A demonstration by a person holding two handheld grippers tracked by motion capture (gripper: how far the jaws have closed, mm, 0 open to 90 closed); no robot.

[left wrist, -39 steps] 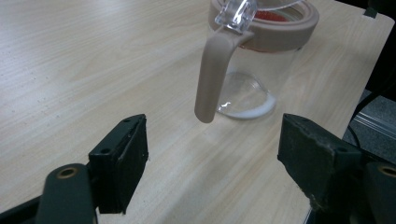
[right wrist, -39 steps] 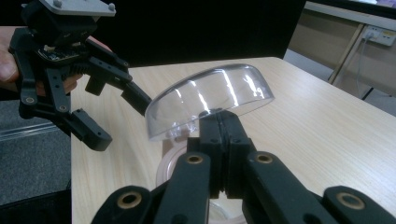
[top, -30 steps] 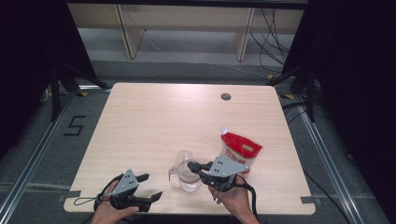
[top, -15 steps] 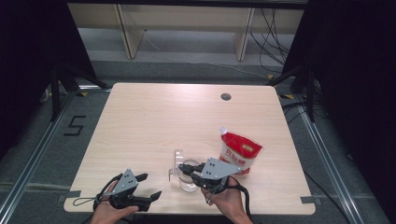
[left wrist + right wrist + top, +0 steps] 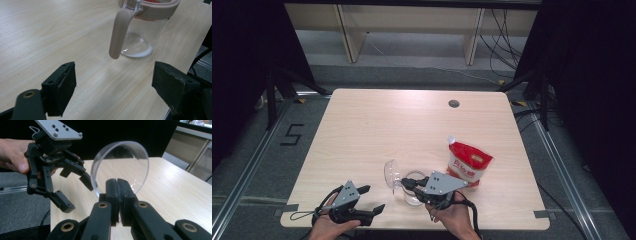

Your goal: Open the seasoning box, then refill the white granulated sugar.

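One clear glass jug (image 5: 140, 37) with a beige handle and rim stands near the front edge of the wooden table (image 5: 377, 130), a thin layer of white powder lying in its bottom. One red-and-white refill pouch (image 5: 468, 162) stands just to its right. The right gripper (image 5: 408, 183) has its jaws clamped on the edge of one clear round lid (image 5: 120, 167), held upright over the jug. The left gripper (image 5: 373, 199) sits at the front left, jaws wide apart with nothing between them.
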